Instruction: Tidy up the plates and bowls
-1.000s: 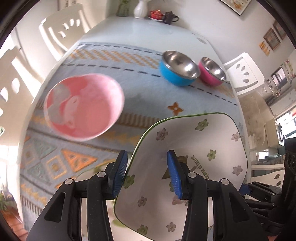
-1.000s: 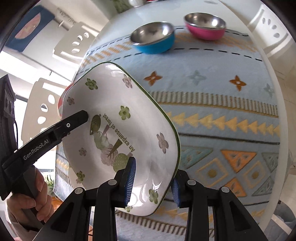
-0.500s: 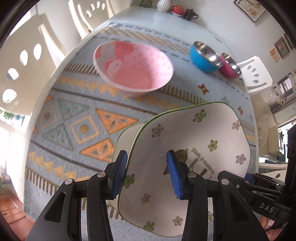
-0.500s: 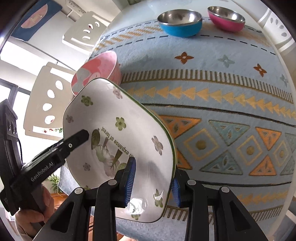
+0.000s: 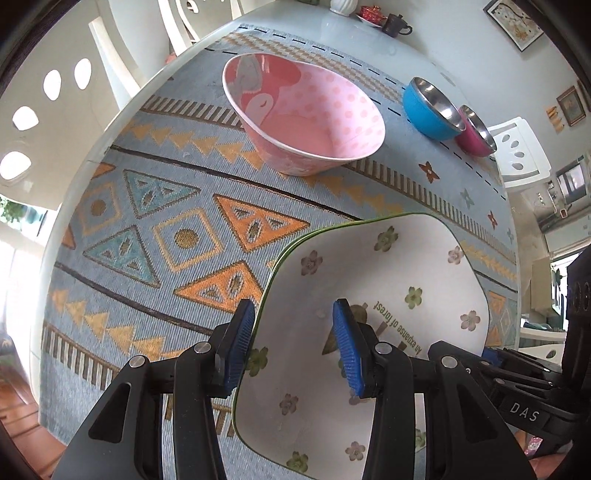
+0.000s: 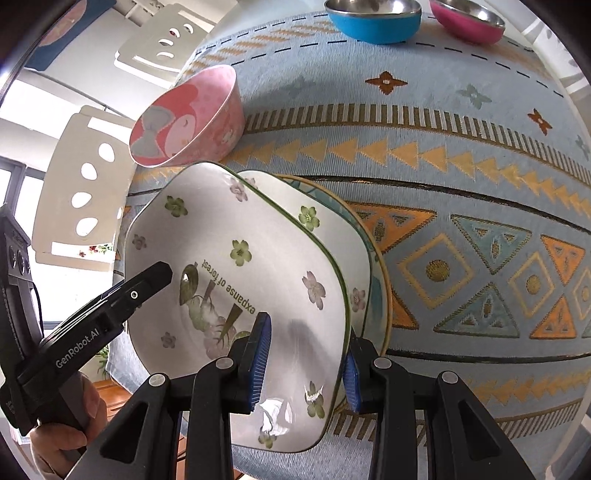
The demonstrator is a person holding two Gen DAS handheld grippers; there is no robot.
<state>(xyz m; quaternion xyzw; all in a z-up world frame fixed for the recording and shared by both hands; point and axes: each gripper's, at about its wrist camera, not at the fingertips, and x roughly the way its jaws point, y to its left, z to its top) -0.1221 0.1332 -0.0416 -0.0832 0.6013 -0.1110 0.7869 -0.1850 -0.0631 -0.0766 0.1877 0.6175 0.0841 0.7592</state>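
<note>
**Floral plate held over the stack**

Left wrist view: the left hand-held gripper (image 5: 293, 345) straddled the floral plate (image 5: 388, 295)'s rim, its hold unclear; the pink bowl (image 5: 306, 118) stood beyond the plate.

Right wrist view: the right hand-held gripper (image 6: 306, 356) gripped the plate's edge, tilted above the plate stack (image 6: 354, 236).

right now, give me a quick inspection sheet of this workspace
Surface: white table under a patterned blue cloth.
Job's things: floral plate held tilted over stacked plates; pink bowl, blue bowl and magenta bowl on the cloth.
Clutter: vase, red pot and dark mug at the far end.
Grippers: left gripper and right gripper each straddle the plate's rim.
Cables: nothing seen.
Surroundings: white chairs, wall frames.
</note>
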